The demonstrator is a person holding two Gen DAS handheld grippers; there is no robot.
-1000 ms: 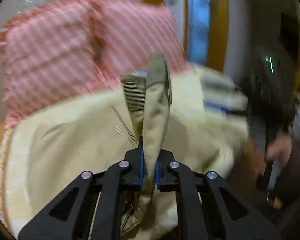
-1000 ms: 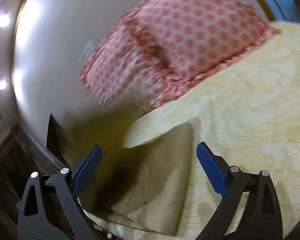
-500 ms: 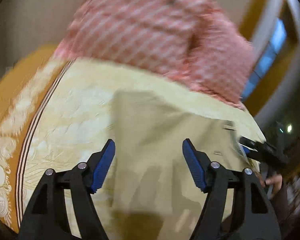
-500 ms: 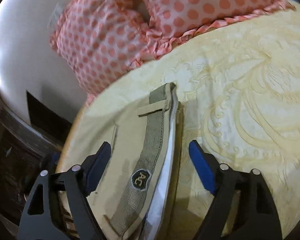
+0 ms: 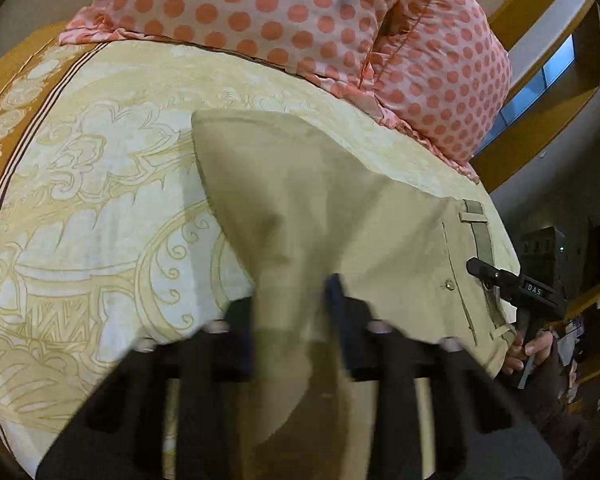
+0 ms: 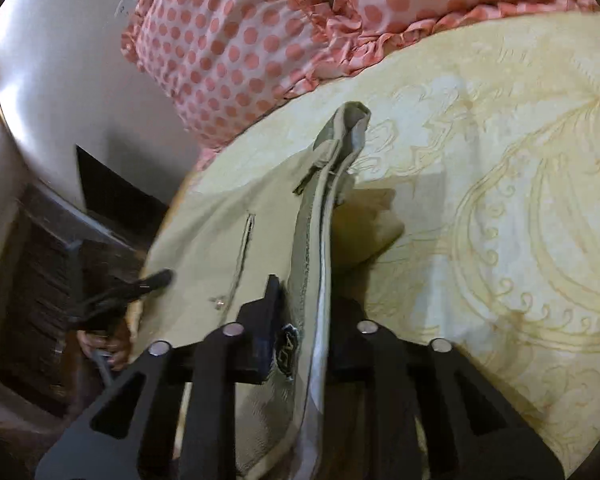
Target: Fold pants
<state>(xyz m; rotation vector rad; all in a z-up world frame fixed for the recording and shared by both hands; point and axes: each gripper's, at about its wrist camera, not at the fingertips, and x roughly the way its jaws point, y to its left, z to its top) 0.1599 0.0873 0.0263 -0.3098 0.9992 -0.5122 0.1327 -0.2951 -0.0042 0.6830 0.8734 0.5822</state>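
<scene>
A bed took up most of both views, its cream bedspread (image 5: 100, 184) printed with gold scrollwork, and two pink polka-dot pillows (image 5: 284, 16) lay against the wall at its head. The khaki pants (image 5: 320, 208) lay on the spread near the bed's edge, one leg running toward the pillows, the waistband (image 6: 320, 216) standing up in a ridge. The left gripper (image 5: 292, 320), blurred in its own view, had its fingers drawn in on either side of a raised fold of the leg cloth and appeared to pinch it. The right gripper (image 6: 304, 320) was clamped on the waistband, close by a small sewn badge. The cloth looked like a light, soft cotton twill: limp, easy to lift, prone to sag and wrinkle between two holds. The waistband, thick with its stitching and belt loop (image 5: 474, 216), seemed the stiffest part and the surest place to grip; hems and seam edges would probably serve better than the open panel, where a pinch might take only the top layer.
</scene>
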